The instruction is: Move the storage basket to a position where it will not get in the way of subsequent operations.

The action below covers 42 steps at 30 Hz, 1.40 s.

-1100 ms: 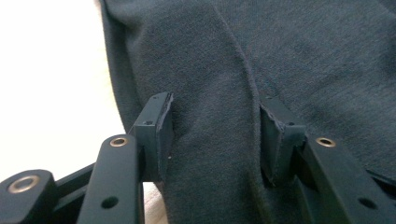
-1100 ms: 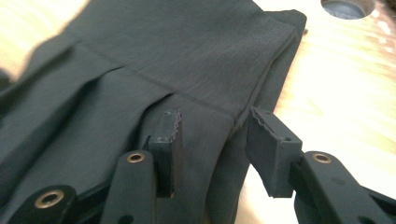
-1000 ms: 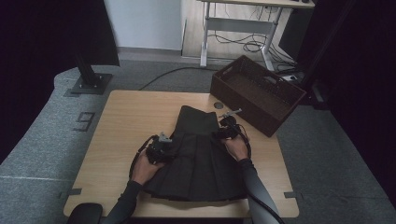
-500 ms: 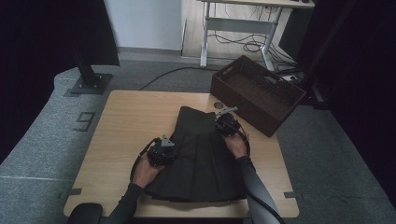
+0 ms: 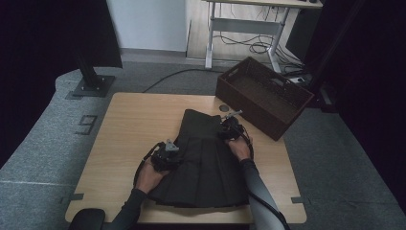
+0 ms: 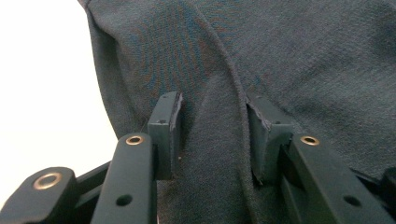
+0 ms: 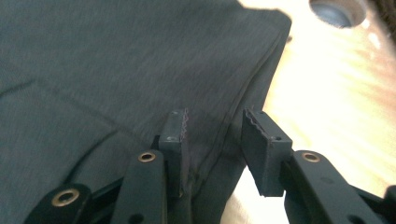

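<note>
Garment: a dark pleated skirt (image 5: 203, 160) lies flat on the wooden bench (image 5: 129, 124), narrow waist end toward the far edge, wide hem toward the person.
Left claw (image 5: 167, 154): rests on the skirt's left edge, about midway along its length. In the left gripper view (image 6: 212, 130) the jaws stand partly apart with a raised seam ridge of the cloth between them; the pads do not press on it. The gap has barely changed in the last moment, after narrowing earlier.
Right claw (image 5: 229, 129): sits at the skirt's right edge, near the waist end. In the right gripper view (image 7: 215, 140) the jaws have just been opening; the skirt's folded edge lies between them, with the inner pad against the cloth and the outer pad clear of it, over bare wood.
Hands: each hand grips its own tool from the near side.
Basket: a dark woven basket (image 5: 263, 96) stands at the bench's far right corner, apart from the skirt.
</note>
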{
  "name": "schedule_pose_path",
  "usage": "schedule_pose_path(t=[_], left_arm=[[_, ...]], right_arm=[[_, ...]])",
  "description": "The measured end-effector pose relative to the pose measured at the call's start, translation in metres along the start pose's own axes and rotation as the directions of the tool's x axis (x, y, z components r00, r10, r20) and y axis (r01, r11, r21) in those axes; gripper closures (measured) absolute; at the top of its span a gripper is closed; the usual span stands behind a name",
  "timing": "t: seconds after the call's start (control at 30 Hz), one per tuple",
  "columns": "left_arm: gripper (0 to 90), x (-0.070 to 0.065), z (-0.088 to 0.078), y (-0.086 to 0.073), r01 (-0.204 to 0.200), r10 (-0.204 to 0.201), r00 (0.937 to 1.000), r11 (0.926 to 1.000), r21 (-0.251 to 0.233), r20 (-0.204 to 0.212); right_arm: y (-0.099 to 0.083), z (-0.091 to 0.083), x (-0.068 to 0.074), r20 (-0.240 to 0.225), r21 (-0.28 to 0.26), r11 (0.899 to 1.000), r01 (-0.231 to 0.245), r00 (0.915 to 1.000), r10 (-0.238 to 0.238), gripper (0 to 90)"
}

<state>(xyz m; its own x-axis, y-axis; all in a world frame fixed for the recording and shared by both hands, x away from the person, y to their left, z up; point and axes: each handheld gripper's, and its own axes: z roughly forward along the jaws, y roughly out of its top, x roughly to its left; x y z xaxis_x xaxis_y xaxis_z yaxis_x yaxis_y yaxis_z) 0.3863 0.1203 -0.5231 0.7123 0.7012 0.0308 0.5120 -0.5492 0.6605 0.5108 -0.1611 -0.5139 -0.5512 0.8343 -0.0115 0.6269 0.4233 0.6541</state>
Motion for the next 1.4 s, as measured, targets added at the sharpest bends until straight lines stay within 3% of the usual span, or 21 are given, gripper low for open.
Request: schedule_pose_path(t=[0.13,0.23,0.27,0.4,0.53,0.6,0.7,0.83,0.9,0.97,1.03,1.2,1.3,1.4], left_arm=[[58.5,0.001,0.0,-0.001,0.004,-0.004,1.0,1.0,-0.004,0.005],[58.1,0.001,0.0,-0.001,0.011,-0.011,0.9999,0.9999,-0.008,0.009],[57.9,0.002,0.0,-0.002,0.013,-0.013,0.9999,0.9999,-0.01,0.011],[55.4,0.002,0.0,-0.001,0.023,-0.023,0.9997,0.9997,-0.011,0.004],[47.1,0.001,-0.004,0.001,0.019,-0.02,0.9995,0.9994,-0.028,-0.025],[42.4,0.0,-0.005,0.002,0.024,-0.025,0.9992,0.999,-0.036,-0.03],[37.1,-0.002,-0.002,0.001,0.028,-0.028,0.9993,0.9991,-0.031,-0.025],[34.8,-0.003,0.002,-0.001,0.036,-0.037,0.9992,0.9992,-0.017,-0.014],[34.7,-0.002,0.004,-0.002,0.042,-0.042,0.9991,0.9991,-0.008,-0.009],[33.5,0.0,0.005,-0.002,0.06,-0.06,0.9982,0.9982,-0.004,0.003],[31.8,0.002,0.005,-0.002,0.065,-0.065,0.9978,0.9979,-0.005,0.007],[24.4,0.007,-0.008,0.004,0.097,-0.095,0.9944,0.9947,-0.037,0.046],[19.4,0.012,-0.02,0.011,0.101,-0.097,0.9939,0.9923,-0.072,0.052],[18.5,0.021,-0.02,0.011,0.124,-0.121,0.9917,0.9901,-0.066,0.041]], right_arm=[[0.002,0.015,0.003,0.008,0.041,0.999,0.02,0.9998,-0.02,64.9],[0.001,0.019,0.003,-0.003,0.032,0.999,-0.003,1.0,0.003,84.9],[0.001,0.019,0.005,0.01,0.031,0.999,0.011,0.9999,-0.011,87.8],[0.006,0.012,0.012,0.063,0.029,0.996,0.079,0.9948,-0.081,88.8],[0.017,-0.007,0.01,0.102,-0.06,0.994,0.089,0.9914,-0.082,88.9],[0.022,-0.011,0.006,0.1,-0.08,0.993,0.082,0.9923,-0.073,88.8],[0.023,-0.003,0.0,0.106,-0.054,0.996,0.073,0.9921,-0.067,88.8],[0.006,0.022,-0.007,0.09,0.019,0.999,0.033,0.9953,-0.034,88.6],[0.001,0.025,-0.008,0.083,0.012,1.0,0.018,0.9964,-0.019,87.9],[0.002,0.022,-0.008,0.081,0.014,1.0,0.022,0.9964,-0.023,85.3],[0.006,0.013,-0.008,0.093,0.008,0.999,0.032,0.9951,-0.033,73.1],[0.007,-0.014,-0.012,0.044,-0.032,0.999,0.013,0.999,-0.011,44.6],[0.001,-0.025,-0.012,0.016,-0.044,0.999,0.015,0.9998,-0.014,36.6],[-0.011,-0.032,-0.009,-0.003,-0.031,0.999,0.032,0.9995,-0.032,36.1]])
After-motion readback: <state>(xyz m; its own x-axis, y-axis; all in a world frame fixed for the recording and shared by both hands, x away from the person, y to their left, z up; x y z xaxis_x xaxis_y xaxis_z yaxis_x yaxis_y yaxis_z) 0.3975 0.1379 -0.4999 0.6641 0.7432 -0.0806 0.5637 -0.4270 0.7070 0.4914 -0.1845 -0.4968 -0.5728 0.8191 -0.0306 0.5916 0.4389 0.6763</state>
